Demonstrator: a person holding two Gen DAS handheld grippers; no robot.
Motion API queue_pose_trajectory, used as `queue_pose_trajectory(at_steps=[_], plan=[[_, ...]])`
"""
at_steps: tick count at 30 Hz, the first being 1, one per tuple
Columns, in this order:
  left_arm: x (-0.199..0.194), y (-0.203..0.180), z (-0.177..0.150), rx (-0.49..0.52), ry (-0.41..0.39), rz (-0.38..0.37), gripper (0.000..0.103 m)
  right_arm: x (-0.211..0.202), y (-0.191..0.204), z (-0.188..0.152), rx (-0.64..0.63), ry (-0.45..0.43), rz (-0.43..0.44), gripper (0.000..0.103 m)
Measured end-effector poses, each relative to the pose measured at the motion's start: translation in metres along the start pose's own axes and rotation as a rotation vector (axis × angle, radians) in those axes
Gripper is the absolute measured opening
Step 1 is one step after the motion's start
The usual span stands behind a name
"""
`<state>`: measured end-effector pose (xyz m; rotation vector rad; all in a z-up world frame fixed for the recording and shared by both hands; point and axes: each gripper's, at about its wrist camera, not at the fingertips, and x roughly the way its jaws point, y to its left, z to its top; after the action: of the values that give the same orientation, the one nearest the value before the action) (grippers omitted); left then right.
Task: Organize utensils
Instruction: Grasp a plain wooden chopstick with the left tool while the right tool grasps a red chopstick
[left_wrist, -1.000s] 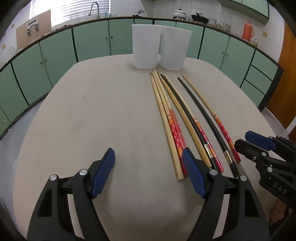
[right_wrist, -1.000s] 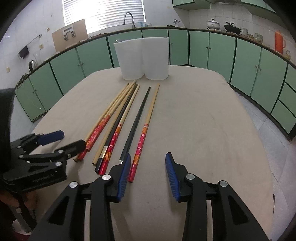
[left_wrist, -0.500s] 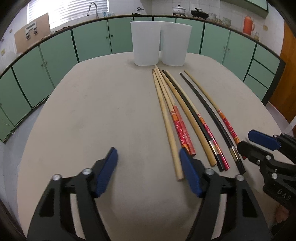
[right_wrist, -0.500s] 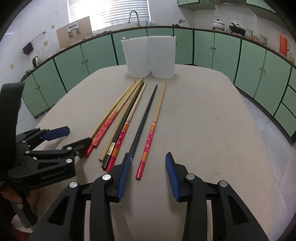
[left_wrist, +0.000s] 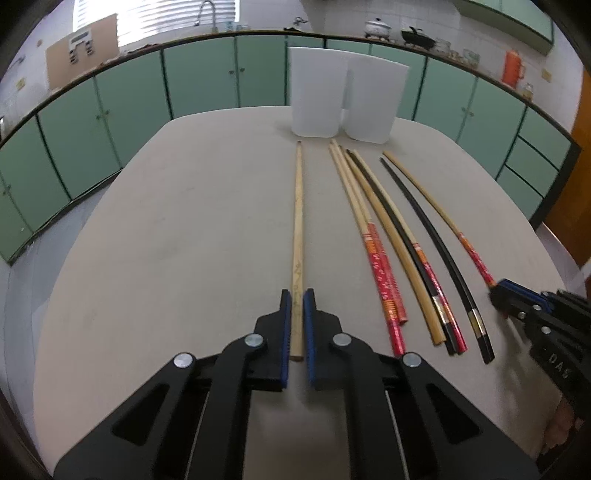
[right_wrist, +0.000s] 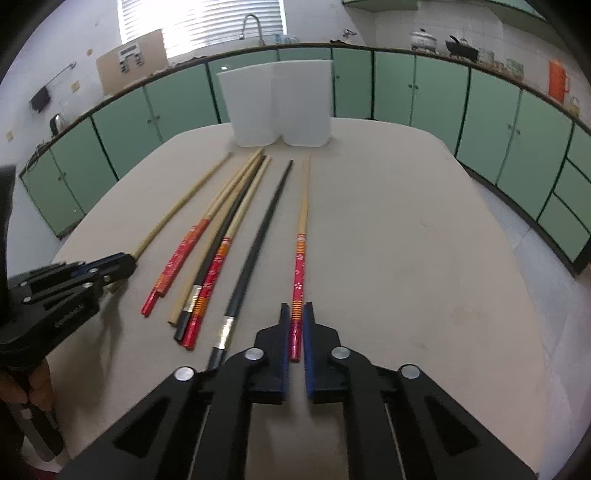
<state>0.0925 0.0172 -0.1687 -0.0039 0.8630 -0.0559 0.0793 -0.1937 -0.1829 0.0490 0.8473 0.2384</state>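
Observation:
Several chopsticks lie lengthwise on the beige table (left_wrist: 166, 240). My left gripper (left_wrist: 297, 295) has its jaws closing, blue pads pressed on the near end of a plain wooden chopstick (left_wrist: 297, 221) that lies apart, left of the others. My right gripper (right_wrist: 296, 308) also has its jaws closing, pads pressed on a red-handled chopstick (right_wrist: 300, 258) at the right of the row. Two white containers (left_wrist: 316, 99) (left_wrist: 375, 103) stand side by side at the far edge. Each view shows the other gripper from the side: the right gripper (left_wrist: 498, 291) and the left gripper (right_wrist: 123, 261).
Between the two held chopsticks lie a red-handled pair (left_wrist: 384, 273), a plain one, and black ones (left_wrist: 436, 229). Green cabinets ring the table. A hand (right_wrist: 22, 380) grips the left tool's handle. Bare tabletop spreads to the left (left_wrist: 147, 295) and right (right_wrist: 424, 258).
Both grippers went from open to shut, each on a chopstick's near end. The plain chopstick has swung left, away from the bundle.

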Motion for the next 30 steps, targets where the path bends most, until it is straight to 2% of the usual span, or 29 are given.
queue_pose_trajectory(at_steps=[6, 10, 14, 20, 30], plan=[[0.006, 0.003, 0.007, -0.010, 0.011, -0.010, 0.006, 0.001, -0.009, 0.003, 0.031, -0.016, -0.042, 0.006], [0.009, 0.006, 0.012, -0.016, 0.026, -0.033, 0.008, 0.003, -0.011, 0.006, 0.025, -0.017, 0.001, 0.009], [0.006, 0.008, 0.005, -0.005, 0.016, -0.061, 0.023, -0.001, -0.008, 0.000, -0.003, -0.027, 0.015, 0.018], [-0.002, 0.014, -0.007, -0.003, -0.007, -0.096, 0.024, -0.004, -0.010, -0.004, -0.001, -0.023, 0.016, 0.019], [-0.004, 0.013, -0.006, -0.005, -0.010, -0.078, 0.022, -0.002, -0.013, -0.001, 0.028, -0.015, 0.007, 0.019]])
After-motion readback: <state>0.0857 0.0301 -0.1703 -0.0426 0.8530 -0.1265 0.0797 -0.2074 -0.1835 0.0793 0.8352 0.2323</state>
